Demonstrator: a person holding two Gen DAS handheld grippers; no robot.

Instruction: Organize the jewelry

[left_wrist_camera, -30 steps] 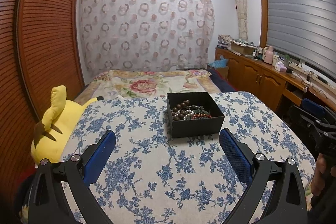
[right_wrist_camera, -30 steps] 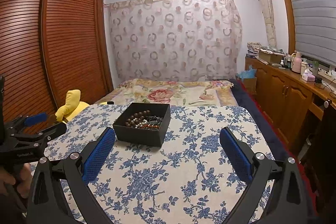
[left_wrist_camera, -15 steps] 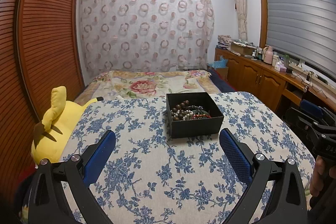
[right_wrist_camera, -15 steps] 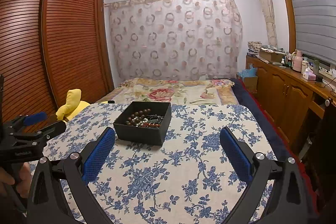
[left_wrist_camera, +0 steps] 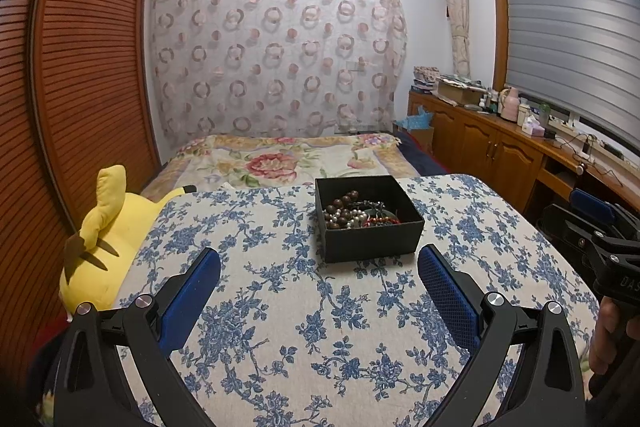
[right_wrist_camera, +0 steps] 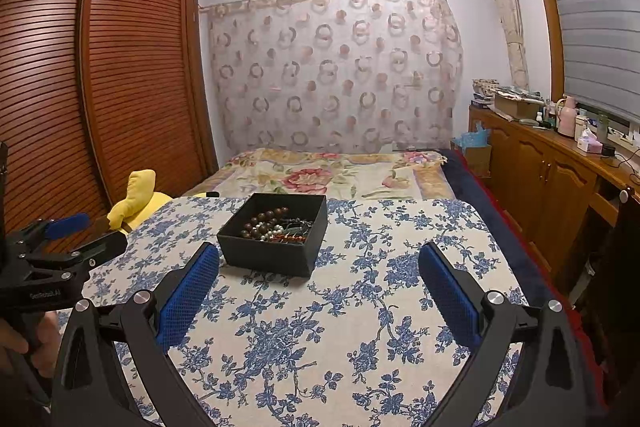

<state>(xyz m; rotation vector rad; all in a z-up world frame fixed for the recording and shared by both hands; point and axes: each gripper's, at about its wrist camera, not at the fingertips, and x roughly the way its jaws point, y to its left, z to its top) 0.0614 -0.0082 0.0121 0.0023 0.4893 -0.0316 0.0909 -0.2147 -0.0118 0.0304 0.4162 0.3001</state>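
Just one black box (left_wrist_camera: 370, 227) of beads (left_wrist_camera: 352, 213), two open hand-held grippers (left_wrist_camera: 318, 275)

- Left gripper (left_wrist_camera: 319, 263): black frame arms showing silver round screws; blue textured pads (left_wrist_camera: 447, 293) lining both fingers.
- Right gripper (right_wrist_camera: 319, 263): same build, wearing identical blue pads (right_wrist_camera: 188, 293).

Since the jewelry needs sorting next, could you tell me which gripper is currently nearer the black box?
Right, slightly, as far as the views show. The right gripper has its left finger almost at the black box; the left gripper sits just short of the box, centred before it.
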